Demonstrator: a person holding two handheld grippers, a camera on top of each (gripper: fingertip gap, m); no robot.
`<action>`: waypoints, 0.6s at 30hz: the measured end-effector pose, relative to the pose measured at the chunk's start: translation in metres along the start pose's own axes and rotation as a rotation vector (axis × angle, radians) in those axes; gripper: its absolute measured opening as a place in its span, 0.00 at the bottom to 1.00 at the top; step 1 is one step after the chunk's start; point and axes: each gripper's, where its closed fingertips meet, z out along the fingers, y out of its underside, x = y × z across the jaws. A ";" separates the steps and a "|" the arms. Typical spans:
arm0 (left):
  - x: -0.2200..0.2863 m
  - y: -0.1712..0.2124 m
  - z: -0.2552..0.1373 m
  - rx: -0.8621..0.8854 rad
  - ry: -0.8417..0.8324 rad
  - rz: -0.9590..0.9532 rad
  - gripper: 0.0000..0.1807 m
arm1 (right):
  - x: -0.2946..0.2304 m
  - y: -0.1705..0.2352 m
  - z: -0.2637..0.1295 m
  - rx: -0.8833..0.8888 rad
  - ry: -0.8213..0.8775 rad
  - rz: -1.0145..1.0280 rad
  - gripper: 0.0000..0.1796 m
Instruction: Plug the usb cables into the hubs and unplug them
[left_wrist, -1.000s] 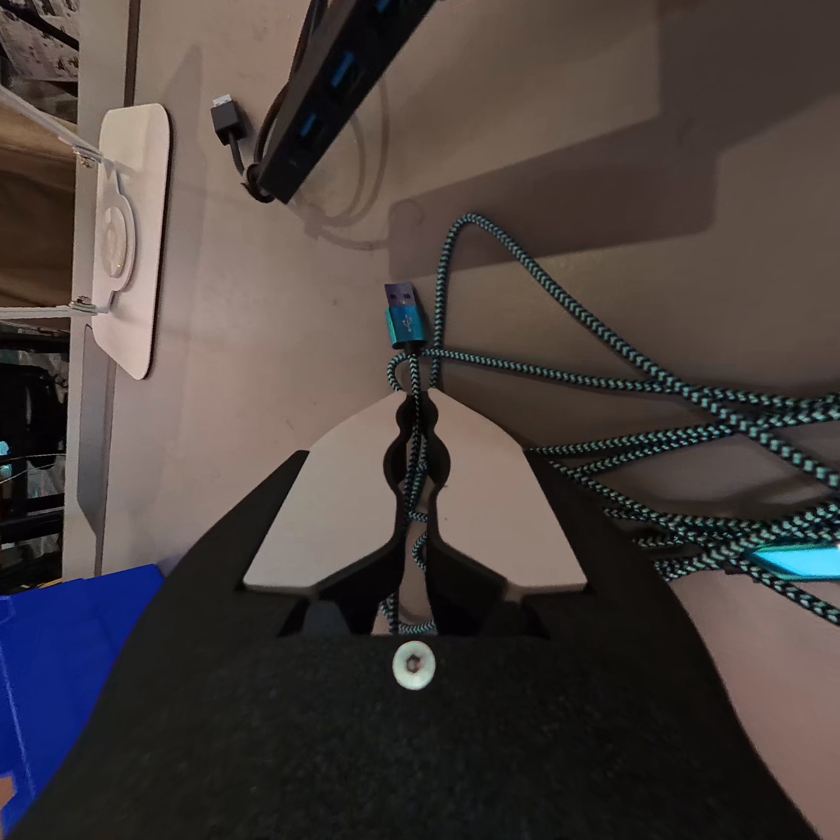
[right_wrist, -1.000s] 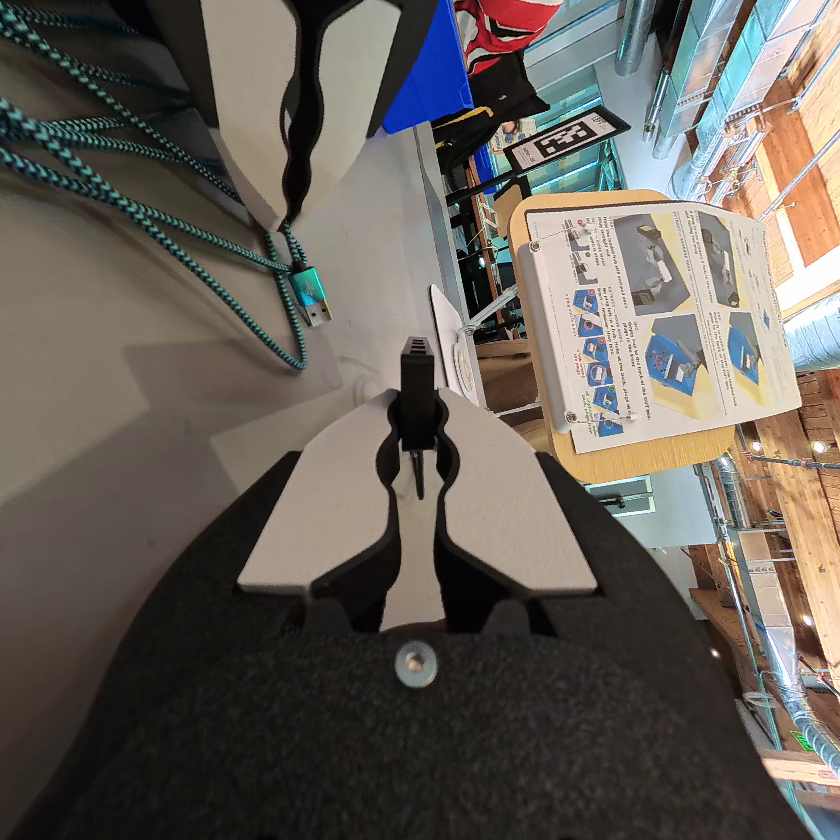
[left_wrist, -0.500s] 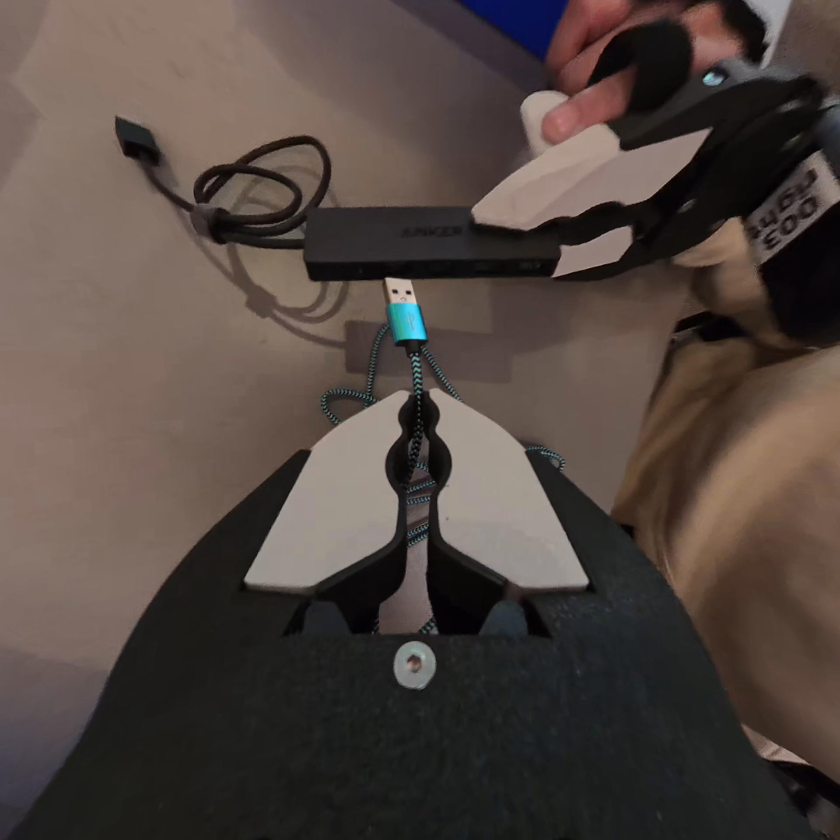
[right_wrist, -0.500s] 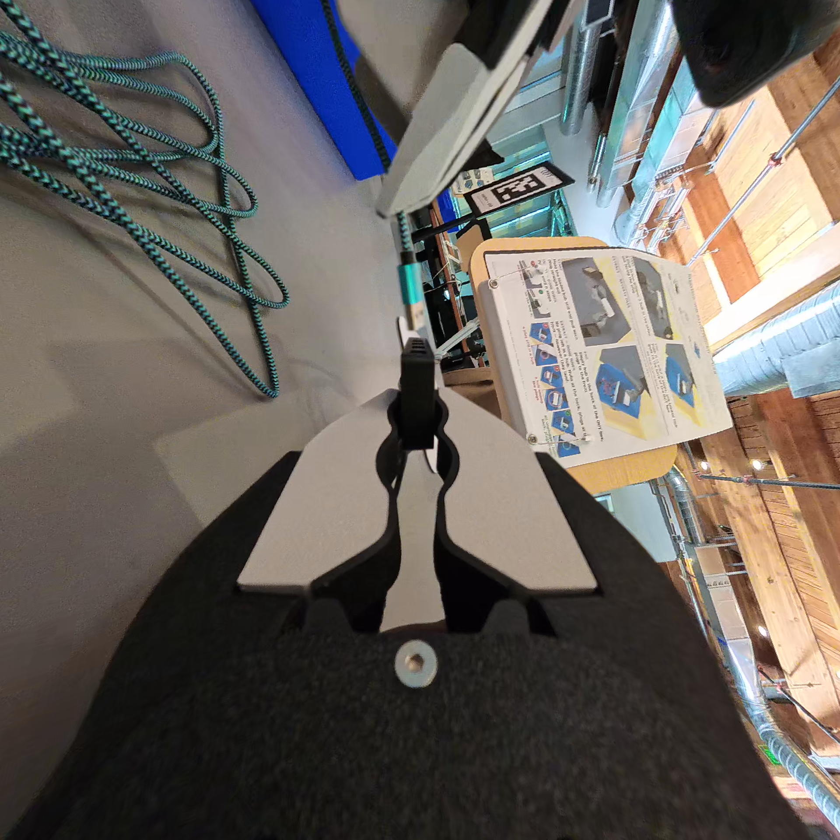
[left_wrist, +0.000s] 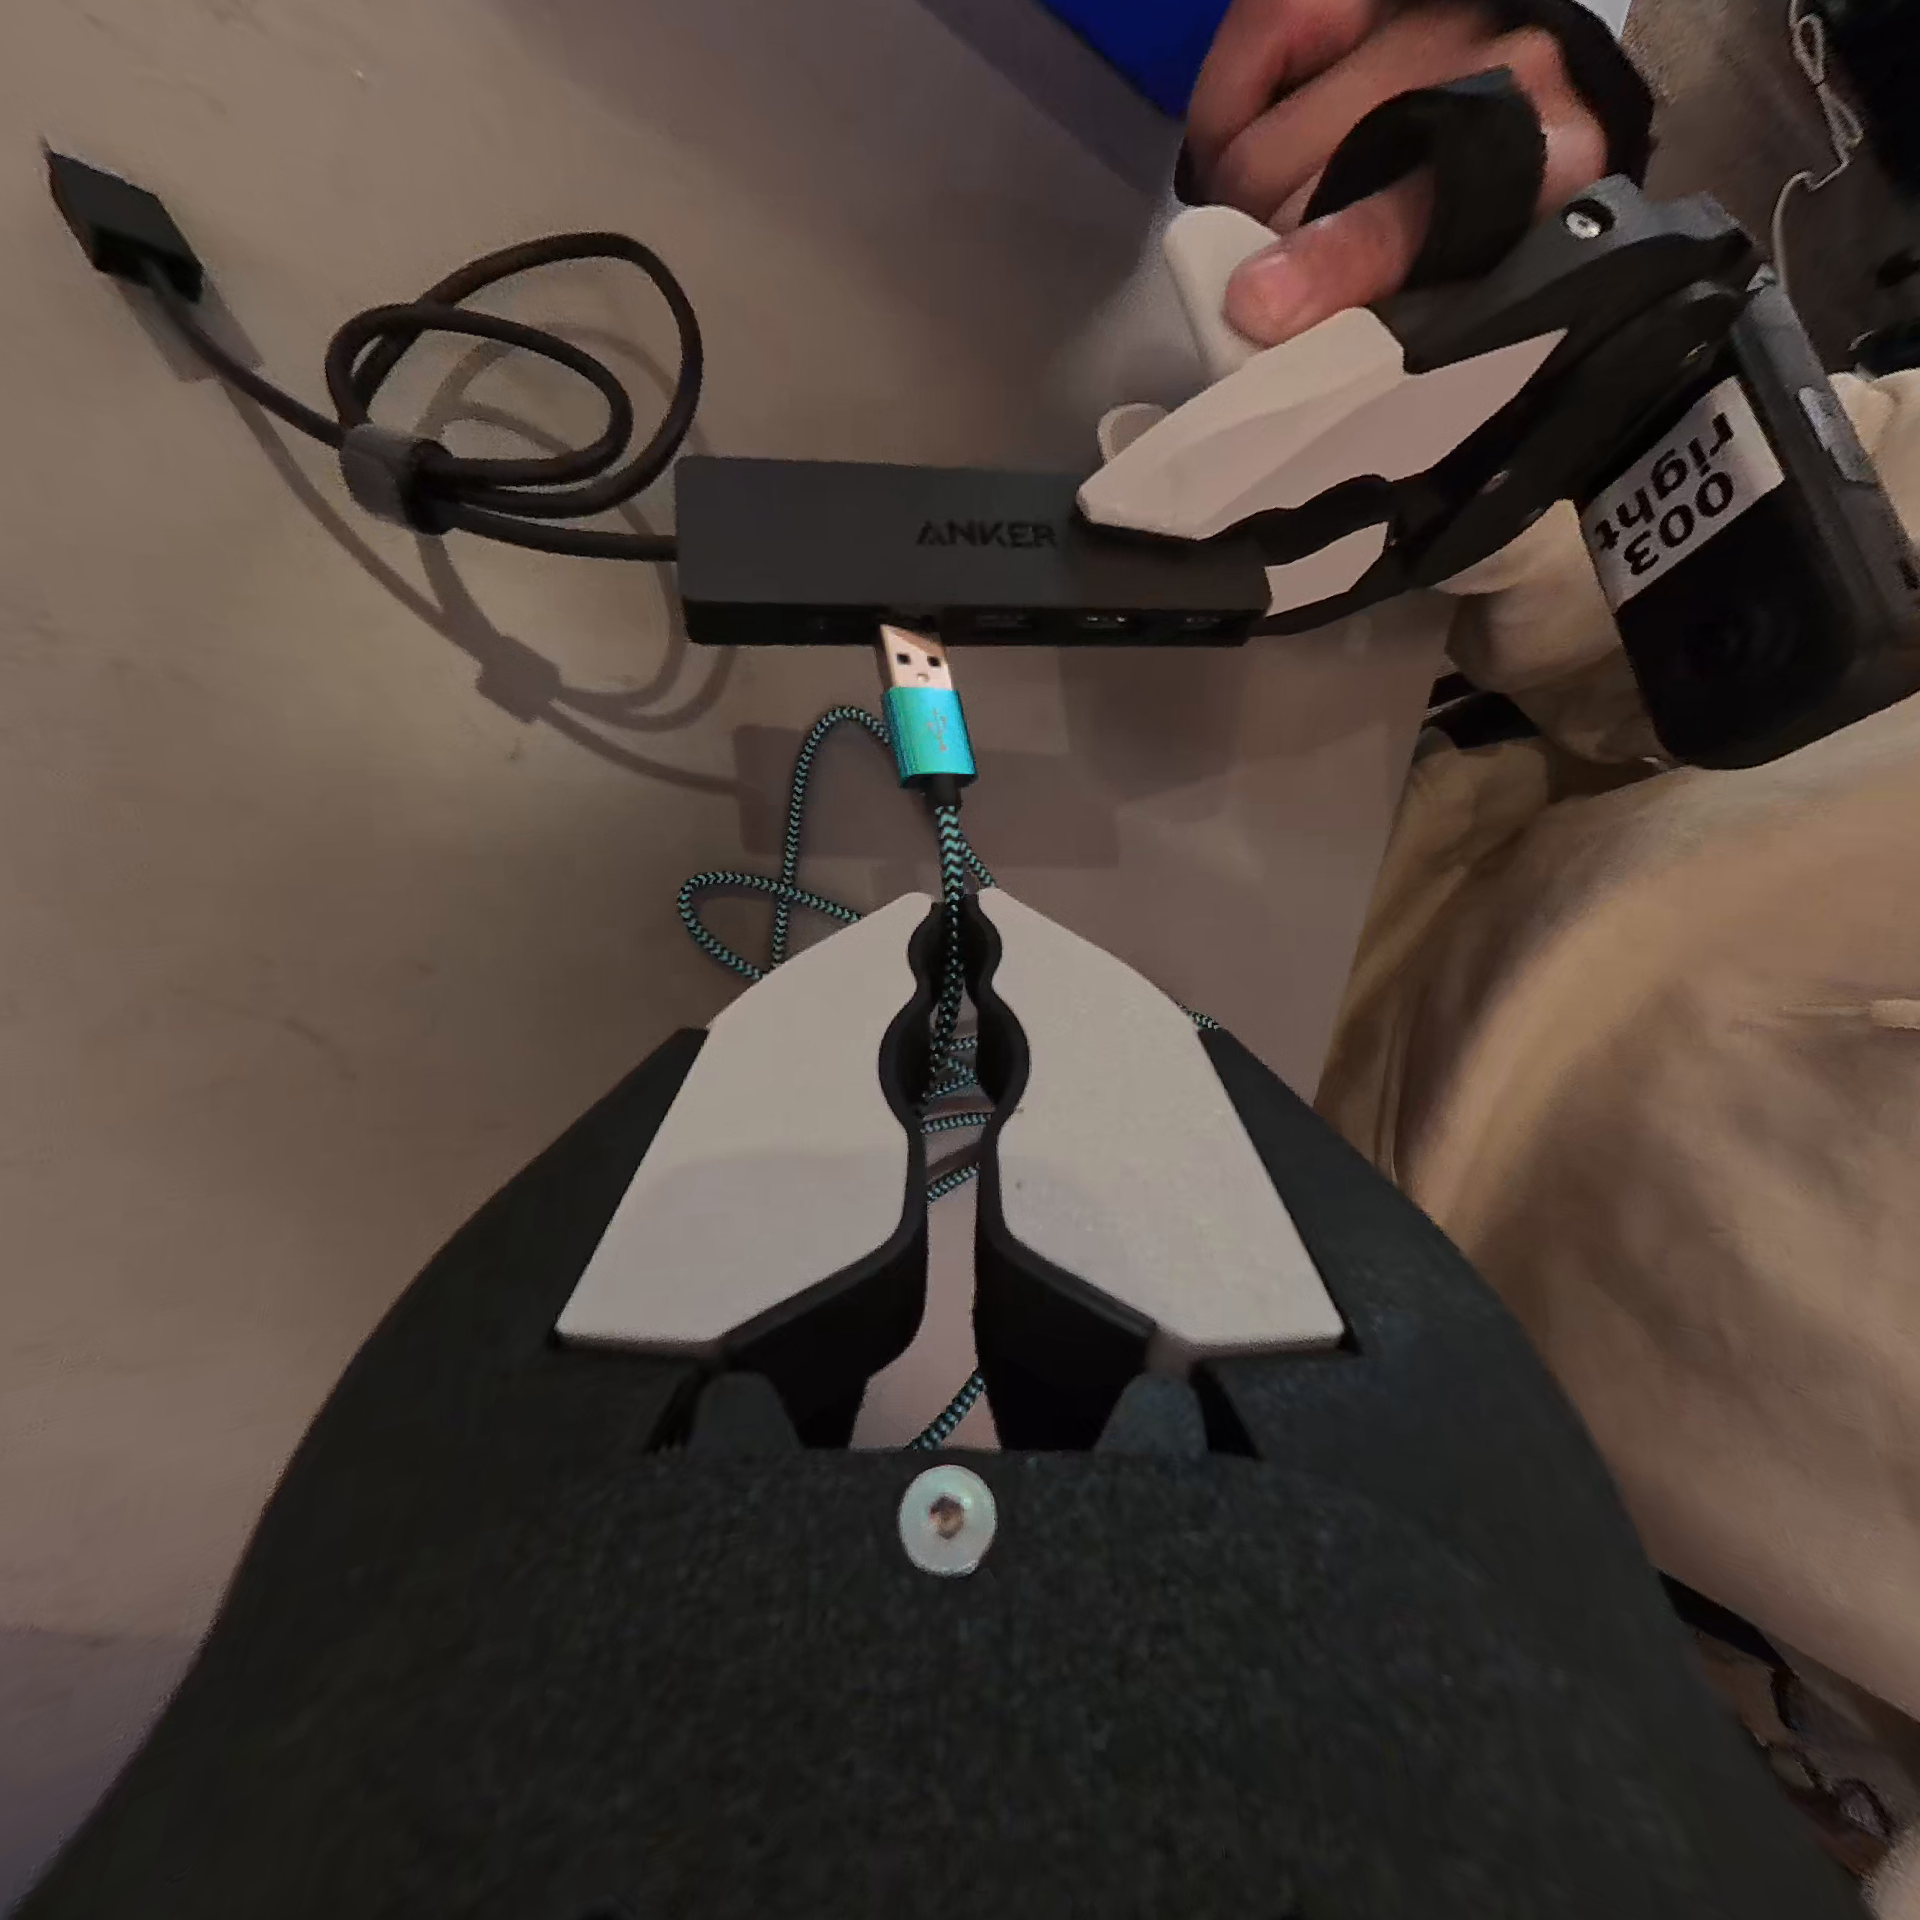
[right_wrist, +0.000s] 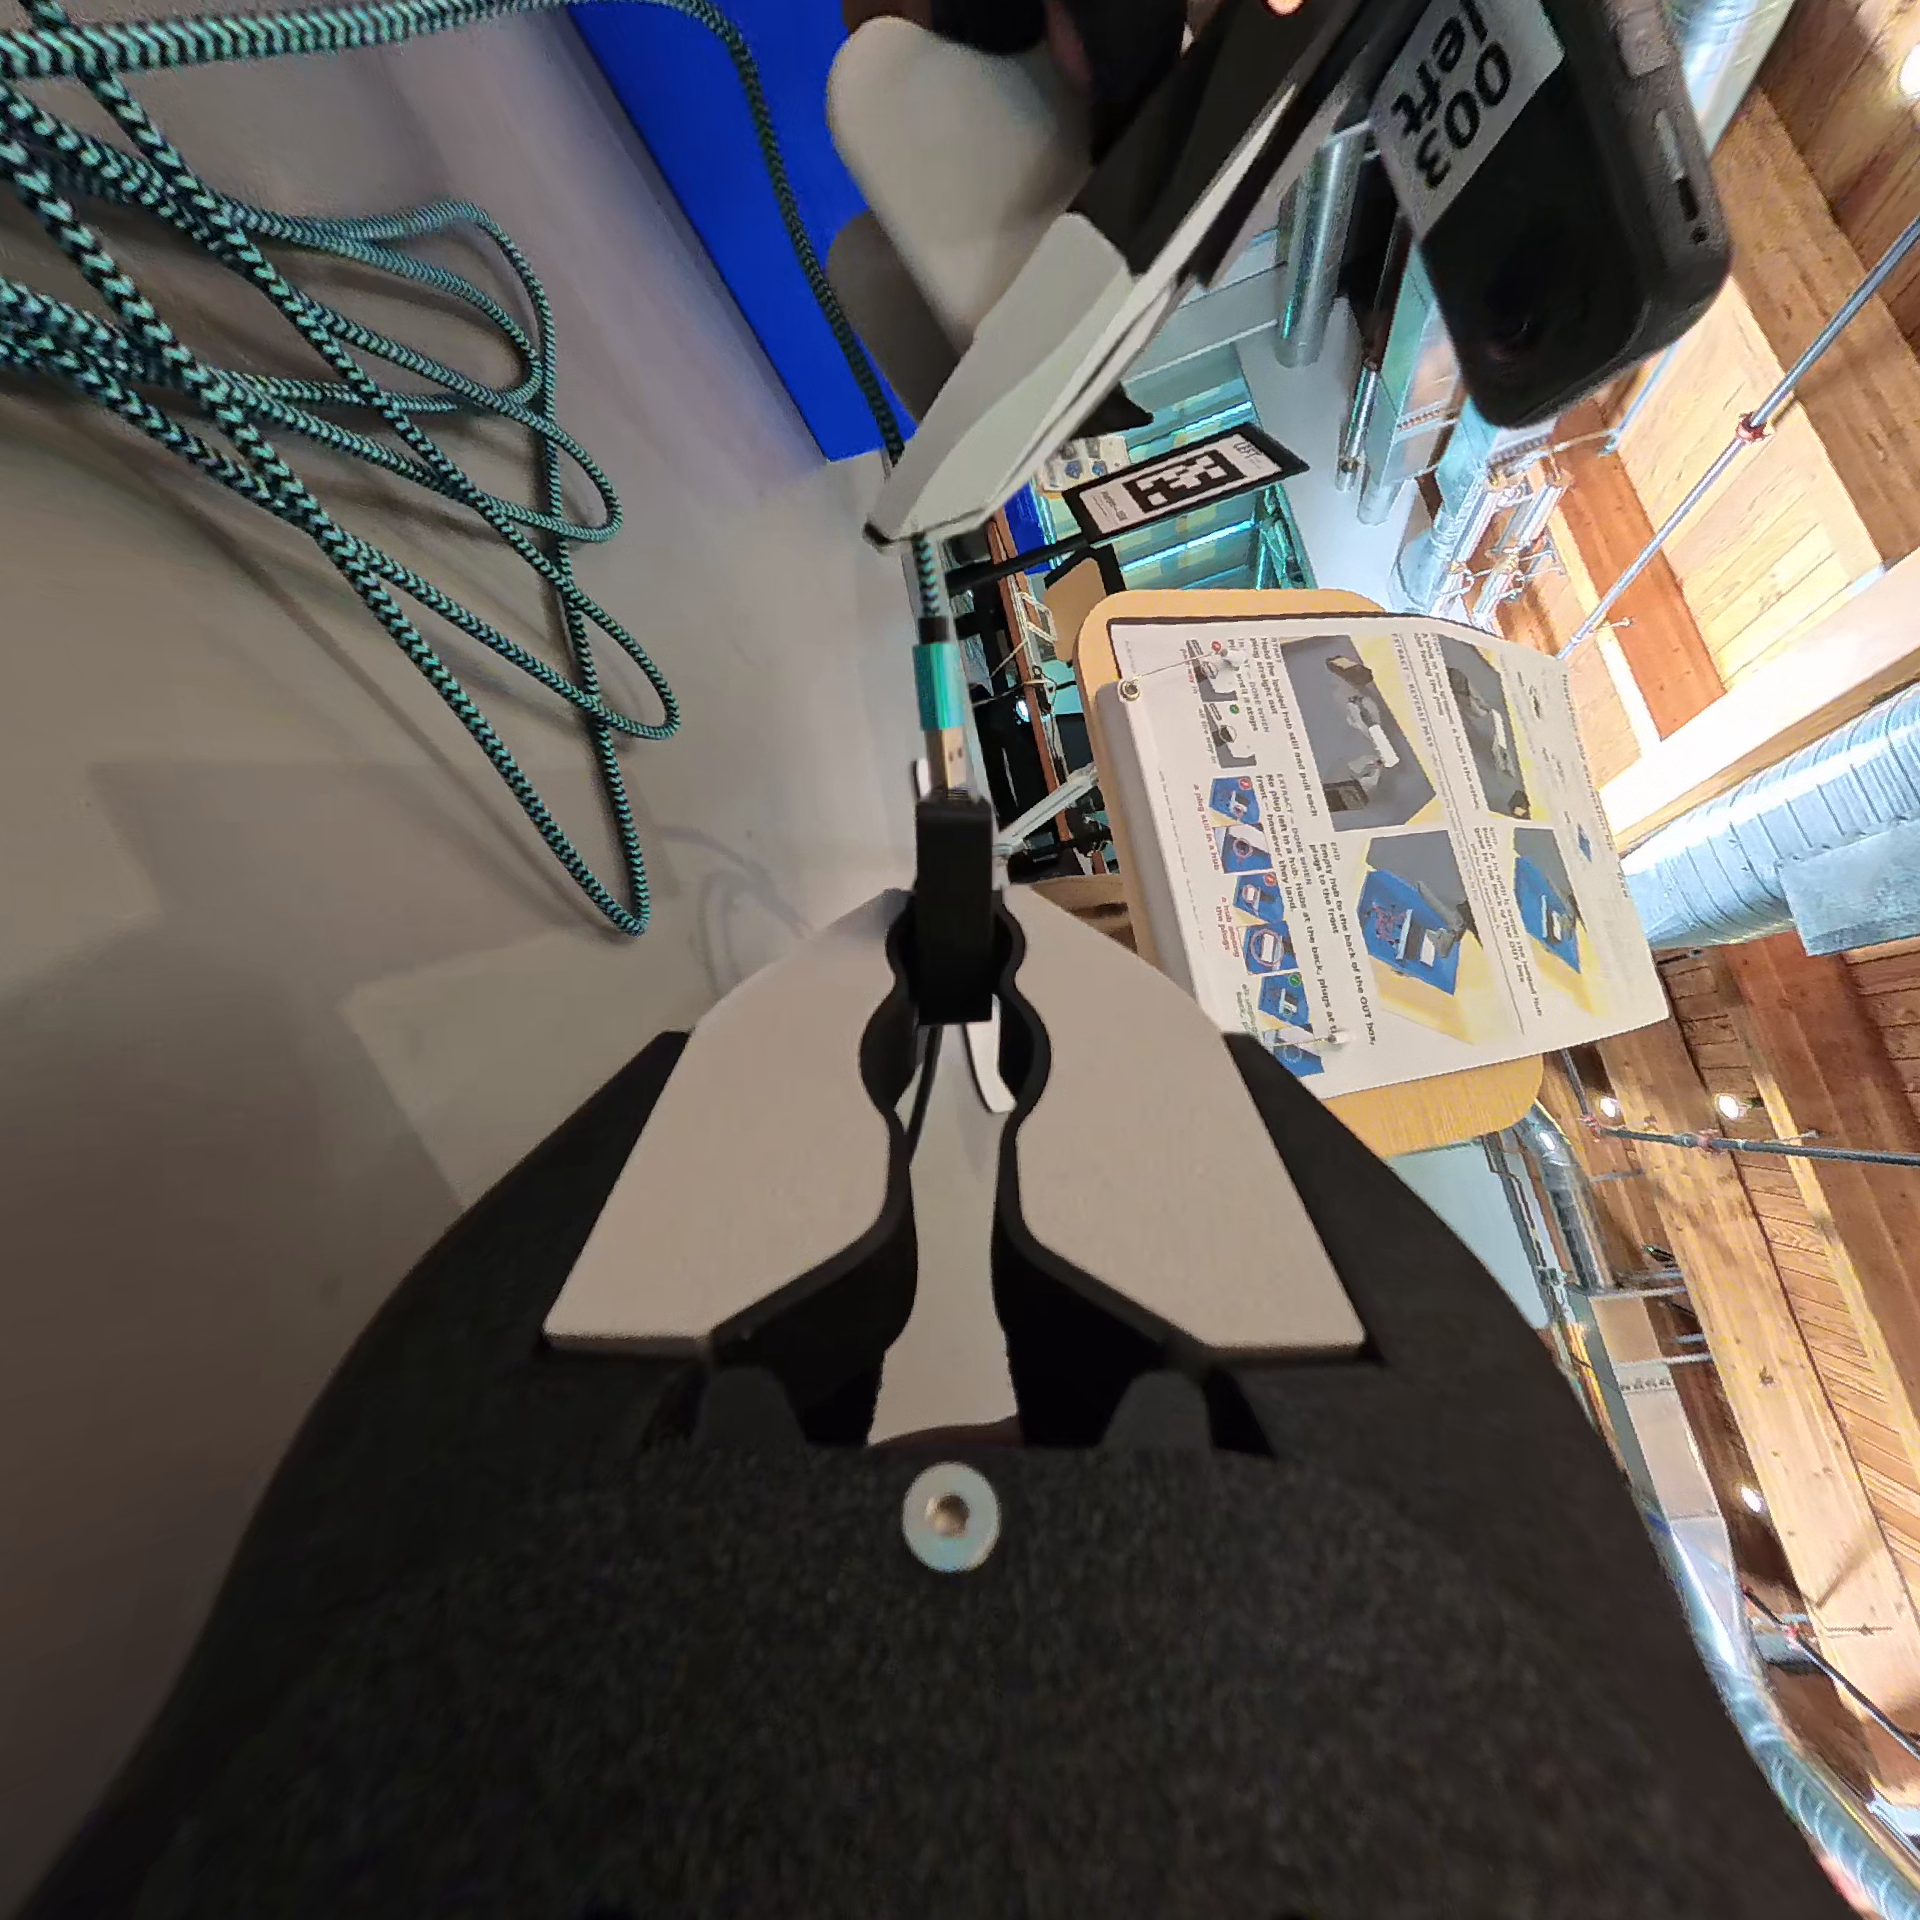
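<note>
1. left wrist view: the left gripper (left_wrist: 951, 914) has its fingers nearly closed, pinching the teal-and-black braided cable (left_wrist: 948, 862) a little behind its plug.
2. the teal usb plug (left_wrist: 928, 727) points at the black hub (left_wrist: 883, 551), its metal tip at the mouth of the second port from the hub's cord end; how far it has entered cannot be told.
3. the right gripper (left_wrist: 1143, 509) clamps the hub's other end, a person's hand (left_wrist: 1351, 197) on its grip; the hub is lifted above the beige table (left_wrist: 260, 935).
4. the hub's dark cord (left_wrist: 499, 395) lies coiled beside the hub, its connector (left_wrist: 120, 223) flat on the table.
5. right wrist view: the right gripper (right_wrist: 951, 940) is shut on the hub (right_wrist: 951, 914), seen end-on, with the plug (right_wrist: 938, 717) right at its edge.
6. loose loops of braided cable (right_wrist: 364, 499) lie on the table, well apart from the hub; an instruction board (right_wrist: 1382, 862) stands beyond it.
</note>
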 end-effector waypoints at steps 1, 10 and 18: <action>-0.001 0.001 0.000 -0.005 0.005 -0.007 0.01 | -0.001 -0.001 0.000 0.005 -0.003 -0.006 0.06; 0.004 0.003 -0.001 0.014 0.158 -0.068 0.01 | -0.004 -0.006 -0.002 0.030 -0.005 -0.051 0.06; 0.001 0.004 -0.001 0.022 0.190 -0.092 0.01 | -0.006 -0.008 -0.003 0.045 -0.009 -0.072 0.06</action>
